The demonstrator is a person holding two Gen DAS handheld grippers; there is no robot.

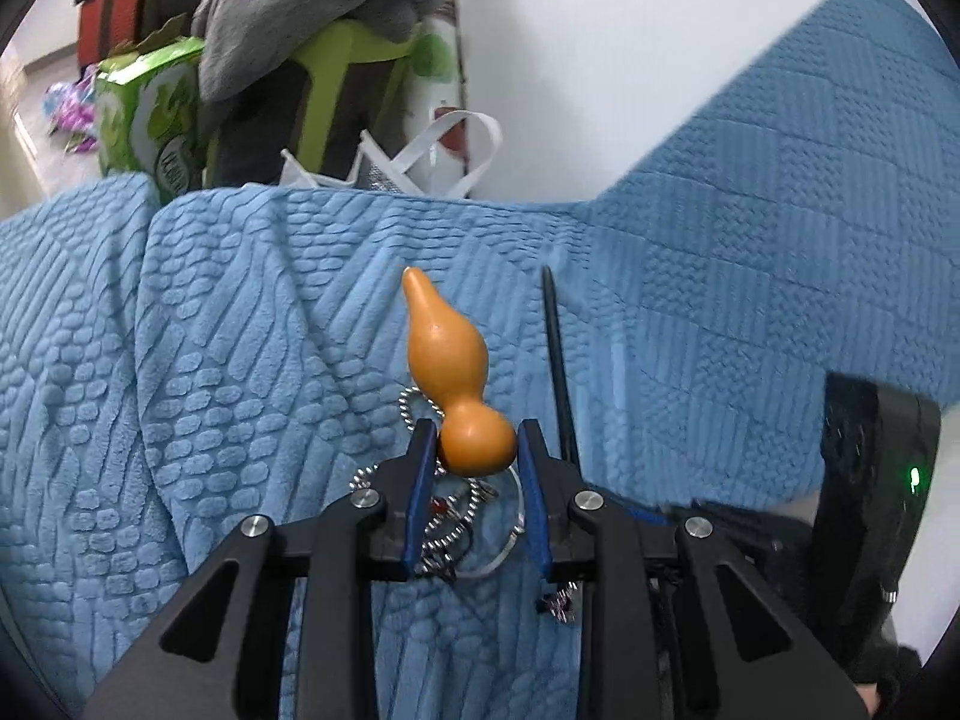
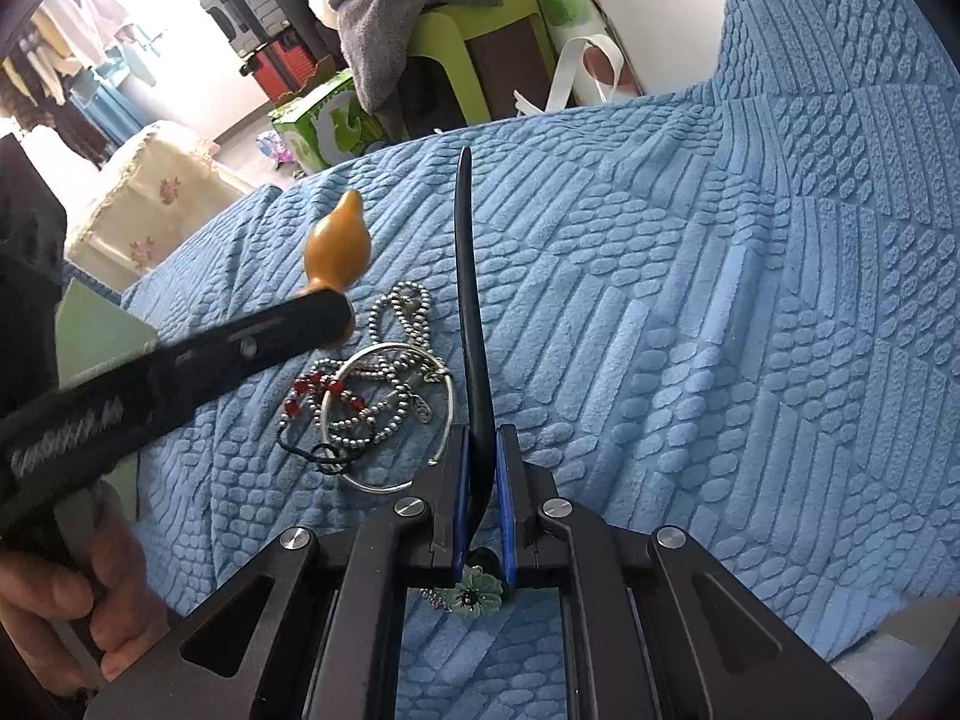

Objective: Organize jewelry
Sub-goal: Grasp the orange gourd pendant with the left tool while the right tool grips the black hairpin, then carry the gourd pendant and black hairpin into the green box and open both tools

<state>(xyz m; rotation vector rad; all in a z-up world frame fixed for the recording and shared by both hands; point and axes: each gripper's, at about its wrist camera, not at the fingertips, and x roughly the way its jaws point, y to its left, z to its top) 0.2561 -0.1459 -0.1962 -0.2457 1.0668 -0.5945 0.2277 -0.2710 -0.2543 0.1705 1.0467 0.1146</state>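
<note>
Left wrist view, fingers (image 1: 426, 468) pinching orange gourd (image 1: 447, 360), right fingers (image 2: 461, 468) pinching black hairpin (image 2: 471, 300).

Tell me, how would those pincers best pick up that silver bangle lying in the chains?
Probably by the bare arc of the silver bangle nearest the right gripper, one finger inside the ring and one outside, coming down from above. It lies flat on the blue blanket, and the bead chain crosses its far side.
</note>
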